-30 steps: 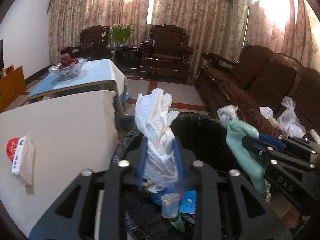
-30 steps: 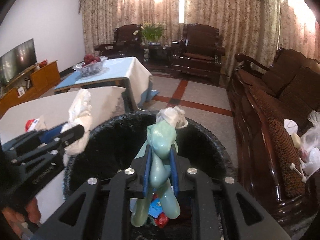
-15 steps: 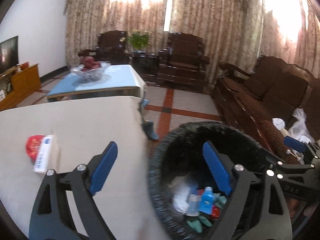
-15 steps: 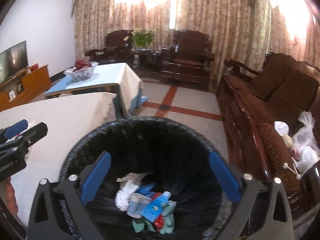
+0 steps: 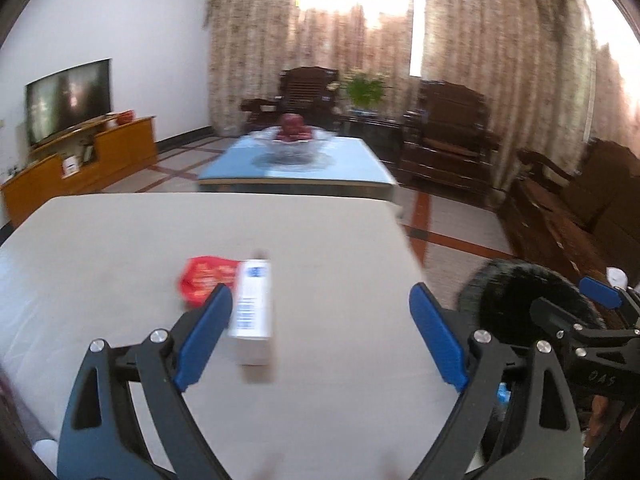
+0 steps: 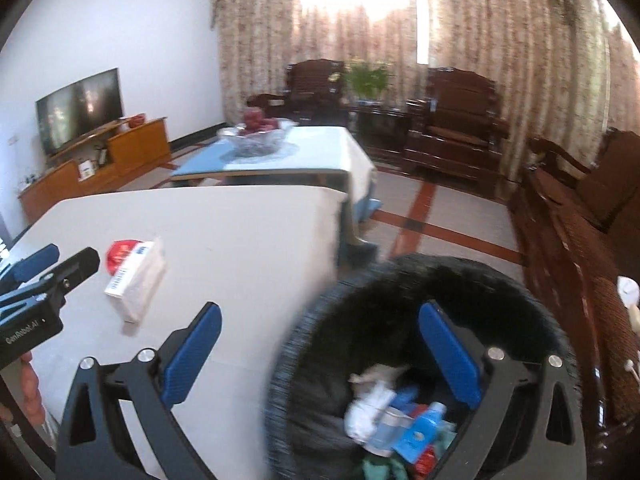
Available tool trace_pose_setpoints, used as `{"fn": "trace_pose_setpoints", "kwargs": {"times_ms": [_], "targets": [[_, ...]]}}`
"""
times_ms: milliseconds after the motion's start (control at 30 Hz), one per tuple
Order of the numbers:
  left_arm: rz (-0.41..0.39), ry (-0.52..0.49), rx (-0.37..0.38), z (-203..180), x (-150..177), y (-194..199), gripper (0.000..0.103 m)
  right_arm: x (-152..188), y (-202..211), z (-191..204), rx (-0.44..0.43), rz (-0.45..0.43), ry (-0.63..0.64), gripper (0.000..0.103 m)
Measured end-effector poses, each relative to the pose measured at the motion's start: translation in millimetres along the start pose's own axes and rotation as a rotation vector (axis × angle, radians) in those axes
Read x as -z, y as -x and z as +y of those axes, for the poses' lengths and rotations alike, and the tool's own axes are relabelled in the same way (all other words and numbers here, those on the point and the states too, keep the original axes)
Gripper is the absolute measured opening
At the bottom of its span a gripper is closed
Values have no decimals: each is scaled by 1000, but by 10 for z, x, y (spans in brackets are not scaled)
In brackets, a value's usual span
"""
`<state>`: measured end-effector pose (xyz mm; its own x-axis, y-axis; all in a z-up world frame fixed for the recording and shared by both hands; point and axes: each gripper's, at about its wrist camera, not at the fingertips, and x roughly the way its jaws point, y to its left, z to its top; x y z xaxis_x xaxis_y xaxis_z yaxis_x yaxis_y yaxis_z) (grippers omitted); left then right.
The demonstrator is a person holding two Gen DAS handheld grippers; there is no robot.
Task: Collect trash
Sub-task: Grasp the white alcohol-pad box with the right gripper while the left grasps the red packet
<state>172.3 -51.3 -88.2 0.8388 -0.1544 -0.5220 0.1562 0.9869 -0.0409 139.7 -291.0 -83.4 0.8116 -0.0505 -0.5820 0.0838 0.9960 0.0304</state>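
My left gripper point(image 5: 322, 300) stands open over the beige table point(image 5: 120, 248), with nothing between its blue pads. Just ahead of its left finger lie a white box with blue print point(image 5: 253, 304) and a red wrapper point(image 5: 204, 280), touching each other. The black bin point(image 6: 400, 280) sits at the table's right corner and holds several pieces of trash point(image 6: 376, 404). My right gripper point(image 6: 320, 312) hangs open over the bin's left rim. The right wrist view also shows the box point(image 6: 136, 280), the wrapper point(image 6: 120, 250) and the left gripper point(image 6: 68, 256).
Beyond the beige table stands a blue-topped table with a bowl of red fruit point(image 5: 294, 136). A TV point(image 5: 68, 104) on a wooden cabinet lines the left wall. Dark armchairs point(image 6: 456, 120) are at the back, and a dark sofa point(image 6: 580, 240) runs along the right.
Both grippers opened and let go of the white crumpled piece and the green piece, which now lie in the bin. Both then swung left, the left one over the table.
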Motion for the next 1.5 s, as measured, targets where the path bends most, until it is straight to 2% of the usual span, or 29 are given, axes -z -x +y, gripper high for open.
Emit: {"fn": "trace_pose_setpoints", "kwargs": {"times_ms": [200,400,700,933,1167,1433,1500], "targets": [[-2,54,-112,622,-4,69,87,-106,-209,481,-67,-8,36,97],[17,88,-186,1124,71,55,87,-111,-416,940,-123,5,65,97],[39,120,-216,1528,171,-43,87,-51,-686,1535,-190,28,104,97],[49,120,-230,1724,229,-138,87,18,-893,1839,-203,58,120,96],[56,148,-244,1924,269,-231,87,98,-1141,2022,-186,104,128,85],[82,160,-243,1987,360,-343,86,152,-1335,2119,-187,153,139,72],[87,161,-239,1986,374,-368,86,170,-1372,2142,-188,166,143,65]]}}
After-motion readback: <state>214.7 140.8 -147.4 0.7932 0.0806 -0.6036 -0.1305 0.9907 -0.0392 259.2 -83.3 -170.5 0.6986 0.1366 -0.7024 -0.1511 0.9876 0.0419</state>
